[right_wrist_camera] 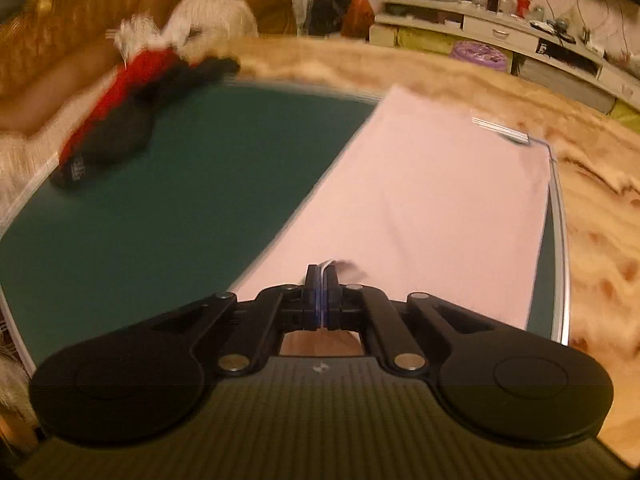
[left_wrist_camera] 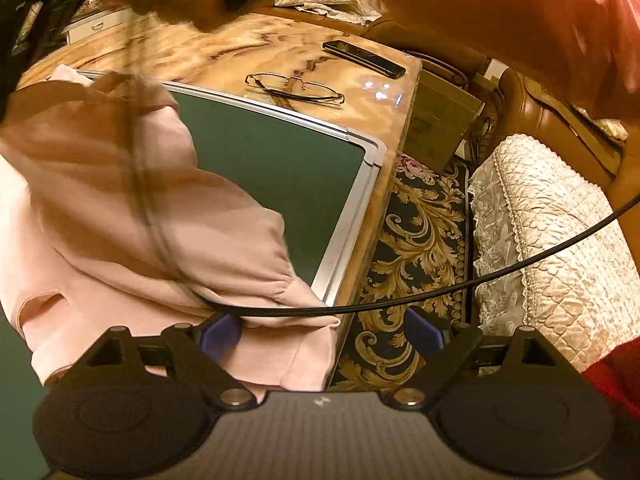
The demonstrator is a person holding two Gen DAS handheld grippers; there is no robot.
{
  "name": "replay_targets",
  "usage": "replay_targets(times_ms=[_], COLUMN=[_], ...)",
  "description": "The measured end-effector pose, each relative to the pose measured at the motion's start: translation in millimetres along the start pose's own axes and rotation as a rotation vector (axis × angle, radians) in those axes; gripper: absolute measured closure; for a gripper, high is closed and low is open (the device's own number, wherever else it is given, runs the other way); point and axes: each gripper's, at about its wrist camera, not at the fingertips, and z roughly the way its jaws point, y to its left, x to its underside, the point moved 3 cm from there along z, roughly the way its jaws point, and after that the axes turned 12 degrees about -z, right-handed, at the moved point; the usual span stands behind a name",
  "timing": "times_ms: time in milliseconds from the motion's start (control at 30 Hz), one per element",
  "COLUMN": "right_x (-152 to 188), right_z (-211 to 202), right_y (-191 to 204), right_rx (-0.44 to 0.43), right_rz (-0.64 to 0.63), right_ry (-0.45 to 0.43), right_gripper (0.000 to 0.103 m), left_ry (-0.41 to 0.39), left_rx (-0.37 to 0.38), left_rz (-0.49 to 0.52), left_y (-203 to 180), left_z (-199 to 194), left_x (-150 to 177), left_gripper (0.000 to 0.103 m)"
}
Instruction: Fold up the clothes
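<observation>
A pale pink garment [left_wrist_camera: 132, 216] lies bunched on a green board [left_wrist_camera: 276, 176] in the left wrist view. My left gripper [left_wrist_camera: 320, 332] is open and empty, just above the garment's near hem at the board's corner. In the right wrist view the same pink garment [right_wrist_camera: 420, 200] stretches flat across the green board [right_wrist_camera: 160, 208]. My right gripper [right_wrist_camera: 322, 280] is shut on the garment's near edge and holds it taut. The view is blurred by motion.
Glasses [left_wrist_camera: 294, 88] and a black phone [left_wrist_camera: 364, 58] lie on the marble table [left_wrist_camera: 248, 44]. A black cable [left_wrist_camera: 440, 294] crosses the left view. A patterned rug [left_wrist_camera: 420, 236] and quilted sofa [left_wrist_camera: 560, 240] sit at the right. A dark and red garment [right_wrist_camera: 120, 120] lies at the board's far left.
</observation>
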Motion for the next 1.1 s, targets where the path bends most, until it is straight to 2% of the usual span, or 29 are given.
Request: replay_targets(times_ms=[100, 133, 200, 233, 333, 500, 533, 600, 700, 900, 1033, 1100], right_x=[-15.4, -17.9, -17.2, -15.3, -5.9, 23.3, 31.7, 49.0, 75.6, 126.7, 155.3, 166.8], right_z=[24.1, 34.7, 52.6, 55.8, 39.0, -24.8, -34.8, -49.9, -66.0, -75.0, -68.2, -65.0], right_y=[-1.1, -0.2, 6.0, 8.9, 0.3, -33.9, -41.1, -53.6, -55.0, -19.4, 7.0, 19.1], right_rx=[0.018, 0.031, 0.072, 0.097, 0.108, 0.119, 0.112, 0.045, -0.019, -0.127, -0.191, -0.219], right_rz=[-0.013, -0.022, -0.065, -0.081, -0.023, 0.065, 0.085, 0.127, 0.154, 0.145, 0.151, 0.157], right_ry=[0.054, 0.083, 0.143, 0.153, 0.118, 0.039, 0.037, 0.036, 0.041, 0.039, 0.069, 0.078], right_gripper=[0.098, 0.095, 0.081, 0.08, 0.078, 0.068, 0.068, 0.068, 0.068, 0.068, 0.068, 0.068], left_ry=[-0.005, -0.008, -0.016, -0.021, -0.062, -0.168, -0.178, -0.165, -0.136, -0.098, -0.005, 0.007], left_rx=[-0.004, -0.008, -0.017, -0.024, -0.058, -0.003, -0.003, -0.002, 0.003, 0.047, 0.03, 0.014], left_rz=[-0.013, -0.017, -0.02, -0.021, -0.042, -0.057, -0.052, -0.045, -0.031, -0.031, -0.04, -0.047], left_y=[1.9, 1.6, 2.0, 2.0, 3.0, -1.4, -2.1, -1.7, -2.4, -4.0, 0.2, 2.2], left_z=[-3.5, -5.6, -9.7, -11.4, -21.3, -44.2, -44.8, -37.8, -23.9, -5.9, 1.9, -0.5], left_x=[2.0, 3.4, 6.4, 8.5, 7.0, -8.1, -11.4, -17.8, -27.4, -38.1, -20.9, -10.8], left_gripper=[0.012, 0.012, 0.011, 0.011, 0.012, 0.01, 0.01, 0.01, 0.01, 0.01, 0.01, 0.01])
